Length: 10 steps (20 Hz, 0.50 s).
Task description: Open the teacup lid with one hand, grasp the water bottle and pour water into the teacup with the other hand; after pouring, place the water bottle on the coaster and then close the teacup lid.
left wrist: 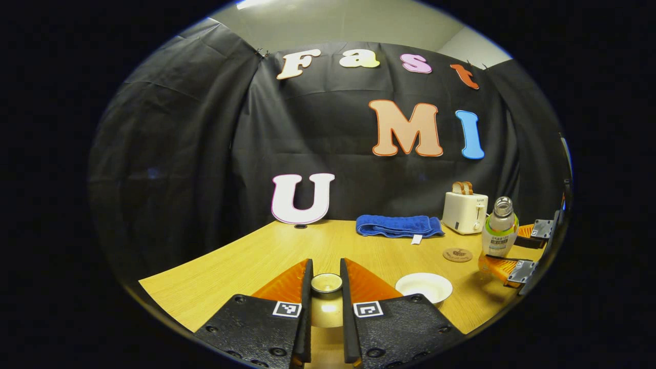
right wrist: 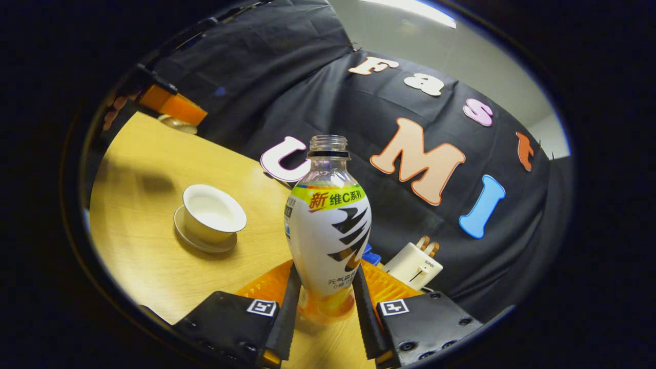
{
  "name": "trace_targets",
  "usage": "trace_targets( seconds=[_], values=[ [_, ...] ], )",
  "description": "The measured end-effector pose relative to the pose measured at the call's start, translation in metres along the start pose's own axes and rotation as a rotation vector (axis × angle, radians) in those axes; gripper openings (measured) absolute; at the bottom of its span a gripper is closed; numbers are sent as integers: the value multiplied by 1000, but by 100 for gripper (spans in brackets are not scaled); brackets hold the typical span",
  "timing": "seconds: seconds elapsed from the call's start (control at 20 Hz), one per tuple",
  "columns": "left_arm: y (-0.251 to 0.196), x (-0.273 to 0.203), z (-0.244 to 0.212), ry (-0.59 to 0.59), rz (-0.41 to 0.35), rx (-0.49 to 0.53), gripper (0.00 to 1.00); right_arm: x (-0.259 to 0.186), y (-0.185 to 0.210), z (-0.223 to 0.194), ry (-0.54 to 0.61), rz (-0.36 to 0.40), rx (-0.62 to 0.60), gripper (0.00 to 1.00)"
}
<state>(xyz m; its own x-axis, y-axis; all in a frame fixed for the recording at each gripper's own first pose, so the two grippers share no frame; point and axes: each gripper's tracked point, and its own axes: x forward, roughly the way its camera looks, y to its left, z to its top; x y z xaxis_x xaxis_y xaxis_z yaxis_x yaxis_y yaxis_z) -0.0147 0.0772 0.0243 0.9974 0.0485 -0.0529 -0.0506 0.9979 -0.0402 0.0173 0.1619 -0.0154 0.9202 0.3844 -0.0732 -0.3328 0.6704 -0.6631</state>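
With the lid (left wrist: 326, 283) pinched clear in the left gripper (left wrist: 326, 307) and the uncapped bottle (right wrist: 328, 230) clamped low in the right gripper (right wrist: 326, 307), pouring well means bringing its mouth over the open teacup (right wrist: 214, 213) before tilting slowly.

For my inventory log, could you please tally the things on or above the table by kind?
Bottle: 1
Teacup: 1
Saucer: 1
Lid: 1
Coaster: 1
Towel: 1
Toaster: 1
Grippers, left and right: 2
Total: 9
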Motion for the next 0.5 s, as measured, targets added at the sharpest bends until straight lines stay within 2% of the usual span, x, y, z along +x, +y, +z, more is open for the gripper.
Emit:
trace_targets(
  seconds=[0.2,0.5],
  values=[
    [10,-3,-2,-1,13,2,22,7,12,-9,34,25,-91,58],
    [20,-5,-6,0,25,-8,22,13,12,-12,30,8,-317,58]
  ],
)
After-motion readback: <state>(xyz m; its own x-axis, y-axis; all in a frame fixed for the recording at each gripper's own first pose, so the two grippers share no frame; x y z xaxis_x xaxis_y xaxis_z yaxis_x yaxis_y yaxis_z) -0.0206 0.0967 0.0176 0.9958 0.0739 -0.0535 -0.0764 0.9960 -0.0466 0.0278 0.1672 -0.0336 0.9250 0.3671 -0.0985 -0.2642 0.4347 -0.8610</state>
